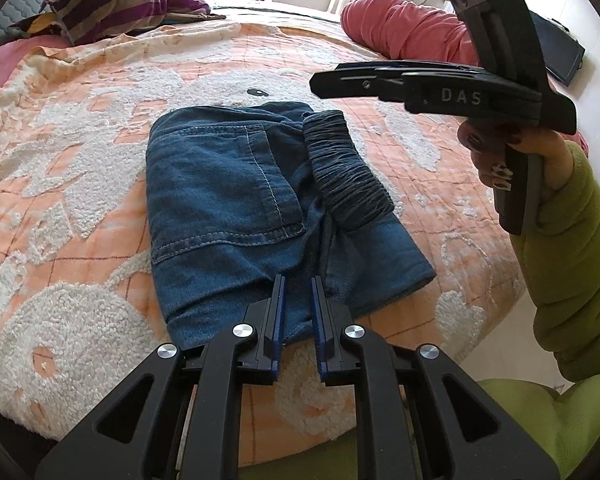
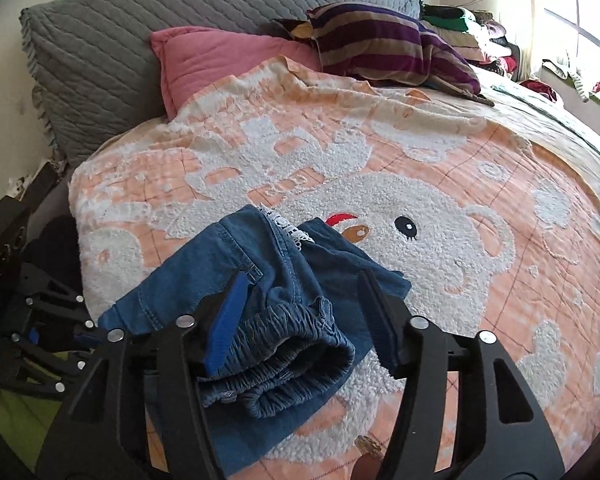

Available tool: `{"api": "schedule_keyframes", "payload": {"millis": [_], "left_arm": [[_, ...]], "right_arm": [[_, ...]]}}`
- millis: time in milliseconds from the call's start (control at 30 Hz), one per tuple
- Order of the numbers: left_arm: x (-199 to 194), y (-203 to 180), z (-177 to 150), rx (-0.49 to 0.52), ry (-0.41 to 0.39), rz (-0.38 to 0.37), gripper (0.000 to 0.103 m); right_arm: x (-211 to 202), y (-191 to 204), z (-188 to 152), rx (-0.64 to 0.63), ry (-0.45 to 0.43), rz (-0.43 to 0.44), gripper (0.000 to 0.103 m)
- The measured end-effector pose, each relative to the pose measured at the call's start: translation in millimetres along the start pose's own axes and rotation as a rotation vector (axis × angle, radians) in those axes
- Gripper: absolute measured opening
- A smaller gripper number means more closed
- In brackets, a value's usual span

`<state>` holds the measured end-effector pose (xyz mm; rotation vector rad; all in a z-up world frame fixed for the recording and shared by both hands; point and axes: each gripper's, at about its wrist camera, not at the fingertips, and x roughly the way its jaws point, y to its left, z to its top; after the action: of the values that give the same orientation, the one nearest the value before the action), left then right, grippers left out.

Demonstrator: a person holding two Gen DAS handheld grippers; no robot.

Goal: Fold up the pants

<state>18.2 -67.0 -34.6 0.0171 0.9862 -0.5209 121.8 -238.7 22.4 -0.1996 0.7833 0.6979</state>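
Observation:
A pair of blue denim pants [image 1: 236, 204] lies folded into a compact rectangle on the orange and white bedspread [image 1: 80, 184], back pocket up, elastic waistband [image 1: 346, 168] on its right. My left gripper [image 1: 298, 284] hovers over the pants' near edge, jaws a narrow gap apart and empty. My right gripper [image 1: 320, 84] is held in the air to the right of the pants. In the right wrist view the pants [image 2: 204, 276] lie below my right gripper [image 2: 302, 280], which is wide open and empty over the waistband [image 2: 284, 352].
A striped purple cushion [image 2: 388, 44], a pink pillow [image 2: 216, 56] and a grey quilted headboard pillow [image 2: 140, 28] sit at the bed's head. A pink bolster [image 1: 408, 28] lies at the far right. Piles of clothes [image 2: 484, 40] line the window side.

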Motion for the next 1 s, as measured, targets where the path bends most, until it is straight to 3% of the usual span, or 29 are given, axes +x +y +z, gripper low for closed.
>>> {"api": "schedule_keyframes", "payload": {"millis": [333, 400, 433, 533, 667, 833, 1000], "left_arm": [[-6.9, -8.8, -8.3, 0.022, 0.012, -0.009, 0.012], [-8.3, -10.6, -10.5, 0.022, 0.021, -0.051, 0.03], [-9.5, -12.1, -11.4, 0.022, 0.022, -0.083, 0.048], [-22.0, -16.1, -12.2, 0.043, -0.006, -0.075, 0.049], [-43.9, -4.9, -8.6, -0.001, -0.056, -0.069, 0.053], [-68.9, 28.3, -0.1, -0.098, -0.131, 0.004, 0.057], [-68.8, 62.7, 18.2, -0.186, -0.144, 0.061, 0.057]], "right_arm": [[-32.0, -0.4, -8.9, 0.016, -0.058, -0.02, 0.062], [-38.8, 2.3, -12.6, 0.01, -0.067, -0.023, 0.062], [-41.6, 4.5, -14.7, 0.006, -0.07, -0.017, 0.062], [-50.5, 12.0, -19.6, -0.021, -0.08, 0.003, 0.062], [-64.5, 26.9, -25.6, -0.082, -0.102, 0.049, 0.062], [-71.9, 50.1, -32.6, -0.171, -0.104, 0.091, 0.063], [-63.0, 90.5, -47.8, -0.315, -0.056, 0.157, 0.063]]}}
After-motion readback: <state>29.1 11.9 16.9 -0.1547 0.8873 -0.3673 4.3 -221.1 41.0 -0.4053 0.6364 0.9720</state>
